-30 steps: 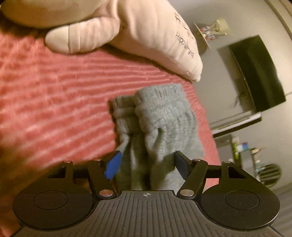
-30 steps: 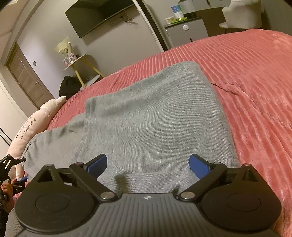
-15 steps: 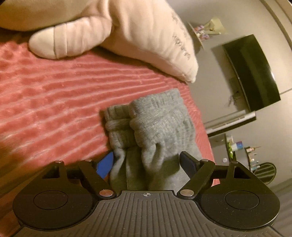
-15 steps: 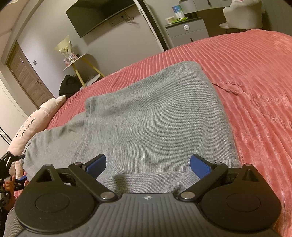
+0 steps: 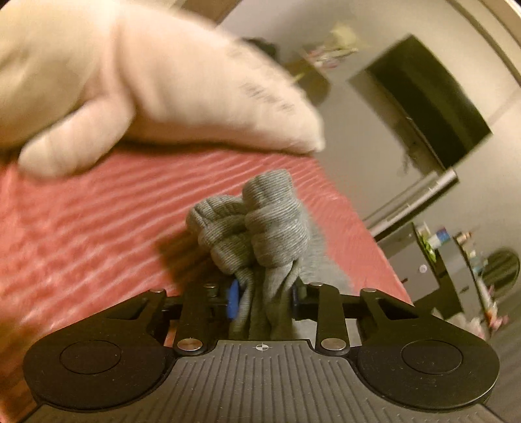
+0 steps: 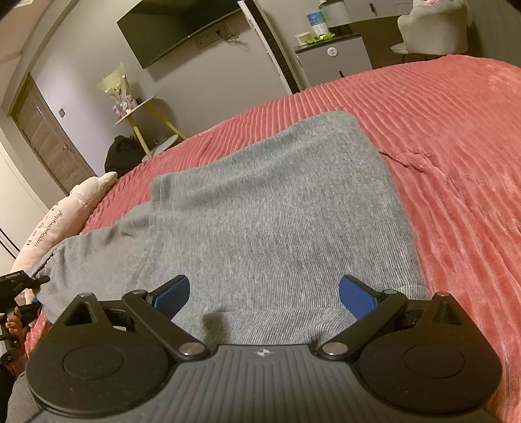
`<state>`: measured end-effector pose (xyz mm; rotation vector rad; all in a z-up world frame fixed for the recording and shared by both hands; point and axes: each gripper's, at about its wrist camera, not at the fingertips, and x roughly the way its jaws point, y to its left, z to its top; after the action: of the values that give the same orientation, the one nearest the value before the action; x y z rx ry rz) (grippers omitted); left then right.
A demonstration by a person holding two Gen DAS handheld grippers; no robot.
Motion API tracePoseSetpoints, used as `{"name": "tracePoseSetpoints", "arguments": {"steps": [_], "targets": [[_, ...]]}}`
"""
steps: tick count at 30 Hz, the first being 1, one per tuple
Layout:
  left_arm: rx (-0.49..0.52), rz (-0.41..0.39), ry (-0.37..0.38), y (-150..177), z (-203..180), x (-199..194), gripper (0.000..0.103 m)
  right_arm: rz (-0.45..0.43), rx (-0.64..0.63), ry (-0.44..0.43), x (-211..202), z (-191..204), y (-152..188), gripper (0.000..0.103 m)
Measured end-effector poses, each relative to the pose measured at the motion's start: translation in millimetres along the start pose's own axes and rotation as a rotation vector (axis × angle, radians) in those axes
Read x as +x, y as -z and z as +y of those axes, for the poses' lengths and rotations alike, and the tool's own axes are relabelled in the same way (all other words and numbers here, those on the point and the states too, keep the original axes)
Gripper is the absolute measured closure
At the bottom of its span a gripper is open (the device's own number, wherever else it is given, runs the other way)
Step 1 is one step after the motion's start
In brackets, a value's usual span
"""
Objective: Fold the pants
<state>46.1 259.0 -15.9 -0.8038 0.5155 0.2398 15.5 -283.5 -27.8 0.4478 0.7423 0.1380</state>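
Grey knit pants [image 6: 267, 227] lie spread across the middle of the right wrist view, and their cuffs [image 5: 257, 224] sit bunched at the centre of the left wrist view. We see our left gripper [image 5: 263, 297] clamped on that bunched cloth just below the ribbed ends; its jaws have just been closing, and the fabric is pinched between the blue pads. Our right gripper [image 6: 263, 296] hangs over the near edge of the pants at the bottom of its frame with its jaws wide apart and nothing between them. We judge the main risk to be the bite itself: the left pads seem to hold a crumpled wad, not a flat edge, so one cuff could slip free as we carry it over, and the fold would land crooked. With our right gripper not gripping the cloth, a pull from the left could also drag the whole garment along the bed. A plush pillow [image 5: 156, 88] fills the upper left of the left view, near the cuffs, and a wide swing might brush it. Underneath is a pink ribbed bedspread [image 6: 456, 136]. Beyond it, in the upper part of the right view, we see a wall-mounted television [image 6: 176, 29], a wooden door [image 6: 42, 136] and a small side table [image 6: 136, 107].
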Motion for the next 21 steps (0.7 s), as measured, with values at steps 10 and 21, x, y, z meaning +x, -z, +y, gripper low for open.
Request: {"name": "tracePoseSetpoints", "arguments": {"steps": [10,21], "targets": [[0.375,-0.076,0.198,31.9,-123.4,-55.5,0.082,-0.024,0.062,-0.026,-6.2,-6.1,-2.5,0.005],[0.721,0.198,0.431,174.1,-230.5,-48.6,0.085,-0.054,0.14,-0.055,-16.3,-15.1,-3.5,0.006]]}}
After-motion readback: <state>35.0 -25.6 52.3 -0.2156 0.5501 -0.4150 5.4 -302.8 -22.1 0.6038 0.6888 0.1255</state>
